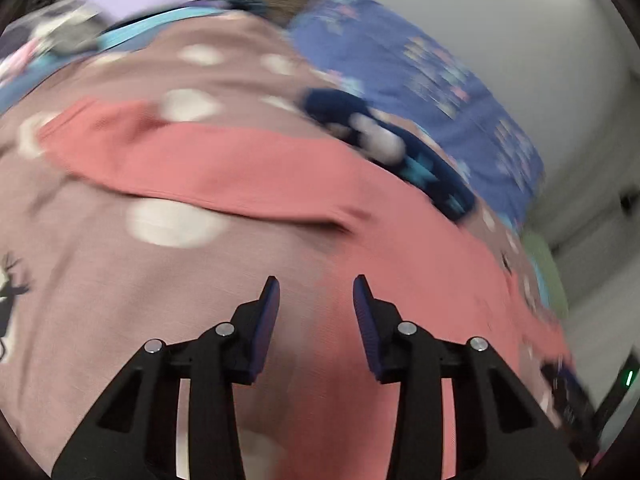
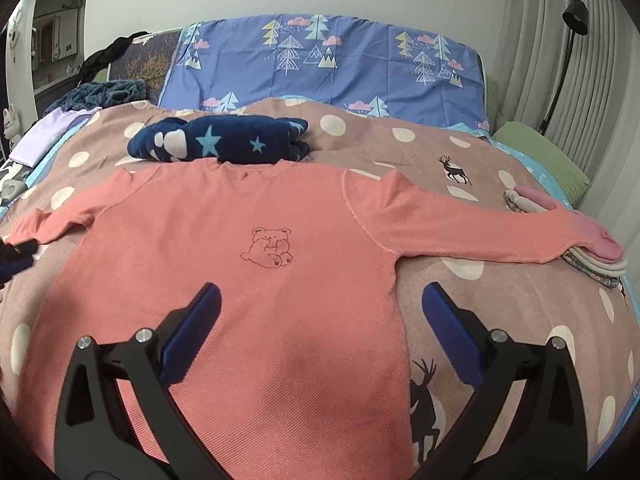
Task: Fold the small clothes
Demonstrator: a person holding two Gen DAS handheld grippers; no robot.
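A small salmon-pink long-sleeved shirt (image 2: 240,272) with a bear drawing on the chest lies flat, face up, on the bed, both sleeves spread out. My right gripper (image 2: 320,300) is open and empty, above the shirt's lower right side. My left gripper (image 1: 316,292) is open and empty, just above the shirt (image 1: 280,172) near its left sleeve; that view is blurred. The left gripper's tip shows at the left edge of the right wrist view (image 2: 14,260), beside the left cuff.
The bed has a mauve cover (image 2: 500,300) with white dots and deer. A folded navy star-print blanket (image 2: 220,140) lies above the collar. A stack of folded clothes (image 2: 592,256) sits under the right cuff. A blue tree-print pillow (image 2: 320,60) is at the head.
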